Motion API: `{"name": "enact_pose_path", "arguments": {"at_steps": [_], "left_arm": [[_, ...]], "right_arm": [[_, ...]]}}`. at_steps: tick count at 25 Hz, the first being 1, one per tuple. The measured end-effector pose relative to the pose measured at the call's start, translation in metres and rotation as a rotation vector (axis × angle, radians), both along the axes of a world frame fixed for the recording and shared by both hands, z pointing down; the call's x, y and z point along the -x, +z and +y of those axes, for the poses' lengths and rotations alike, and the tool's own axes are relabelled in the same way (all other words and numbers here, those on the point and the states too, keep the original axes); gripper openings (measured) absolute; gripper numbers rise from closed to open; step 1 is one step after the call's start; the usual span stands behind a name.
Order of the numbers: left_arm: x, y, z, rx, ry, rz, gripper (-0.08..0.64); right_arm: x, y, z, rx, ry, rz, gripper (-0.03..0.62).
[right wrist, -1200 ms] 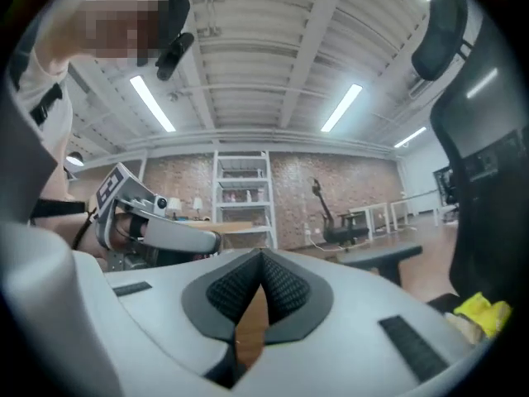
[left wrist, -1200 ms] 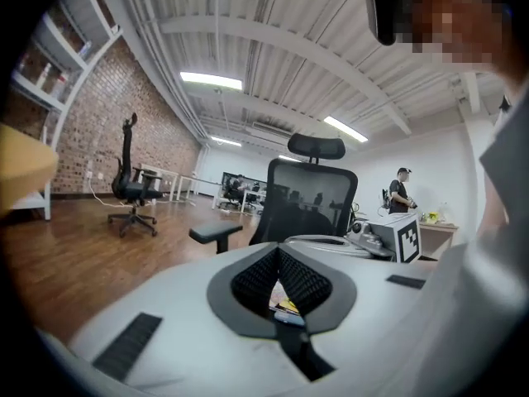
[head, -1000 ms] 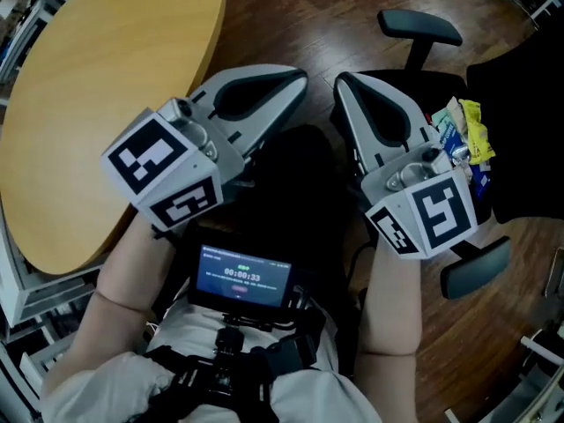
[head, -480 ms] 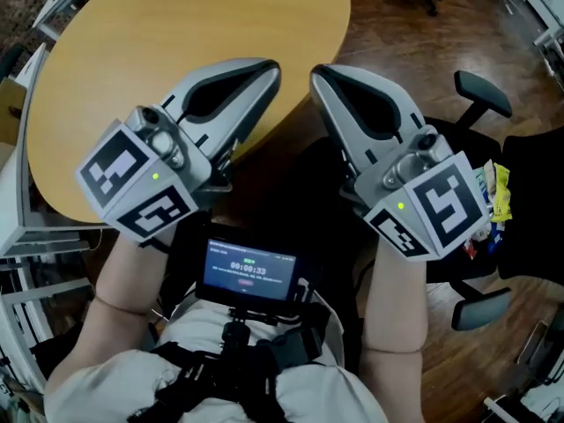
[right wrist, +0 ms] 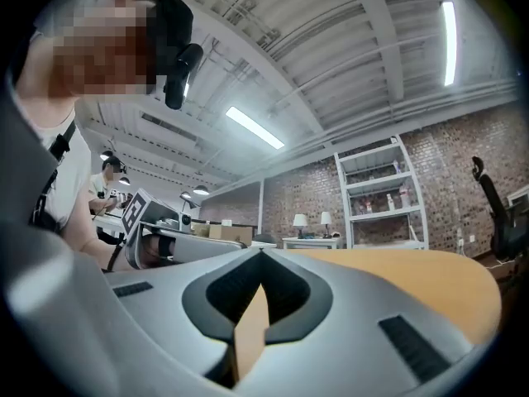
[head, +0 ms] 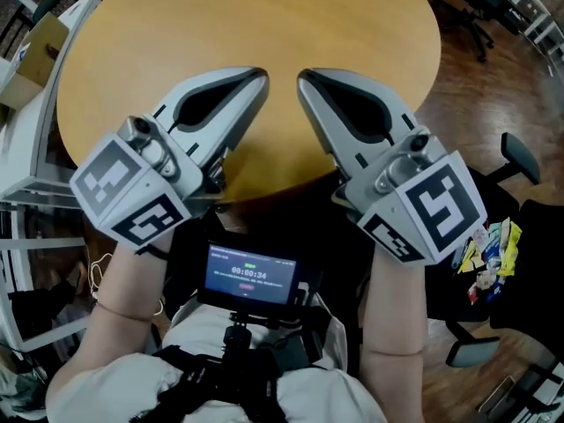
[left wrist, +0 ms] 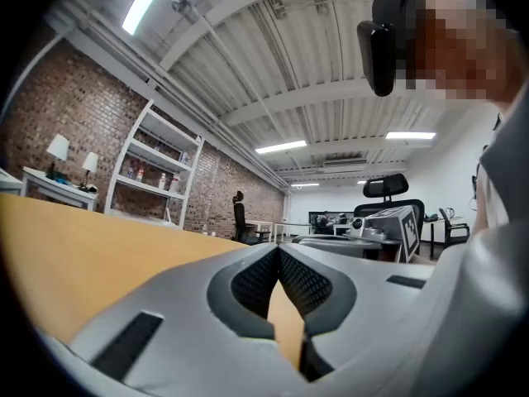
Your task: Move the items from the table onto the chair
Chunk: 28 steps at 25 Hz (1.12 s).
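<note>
Left claw (head: 257, 79) and right claw (head: 305, 79) are both closed and empty, held over the near edge of the counter (head: 247, 25). No item shows there. The packets (head: 489, 252) lie heaped on the chair (head: 538, 236). They look light, soft and slick; a sealed edge is the likely best hold.

Tan table (head: 264, 25); black chair (head: 539, 267); packets (head: 490, 252) seemingly yellow-blue.

Two grippers (head: 258, 77) (head: 304, 79), one table (head: 264, 16), one chair (head: 520, 159) (snacks (head: 489, 254) uncountable).

Office: brick wall (left wrist: 50, 98), shelves (left wrist: 157, 180), lamps (left wrist: 58, 147), swivel chair (left wrist: 240, 213).
</note>
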<state>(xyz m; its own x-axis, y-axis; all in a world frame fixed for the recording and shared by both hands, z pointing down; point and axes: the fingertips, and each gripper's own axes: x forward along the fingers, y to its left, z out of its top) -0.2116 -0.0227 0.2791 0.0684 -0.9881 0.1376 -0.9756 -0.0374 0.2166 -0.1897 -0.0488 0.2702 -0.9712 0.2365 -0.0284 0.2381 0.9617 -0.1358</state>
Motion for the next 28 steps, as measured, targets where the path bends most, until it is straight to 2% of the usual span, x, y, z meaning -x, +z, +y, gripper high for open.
{"name": "enact_pose_path", "arguments": {"at_steps": [5, 10, 19, 23, 28], "left_arm": [[0.039, -0.003, 0.045, 0.027, -0.126, -0.040, 0.015], [0.060, -0.002, 0.078, 0.043, -0.196, -0.046, 0.014], [0.077, -0.004, 0.115, 0.061, -0.259, -0.044, 0.014], [0.078, -0.005, 0.119, 0.059, -0.272, -0.050, 0.014], [0.077, -0.006, 0.120, 0.063, -0.275, -0.065, 0.014]], "right_arm": [[0.033, -0.002, 0.037, 0.014, -0.086, -0.005, 0.002], [0.053, -0.002, 0.068, 0.025, -0.148, -0.003, 0.002], [0.068, -0.004, 0.100, 0.032, -0.193, -0.001, 0.002], [0.069, -0.004, 0.101, 0.009, -0.183, -0.003, 0.000], [0.070, -0.004, 0.096, 0.045, -0.173, 0.004, 0.000]]}}
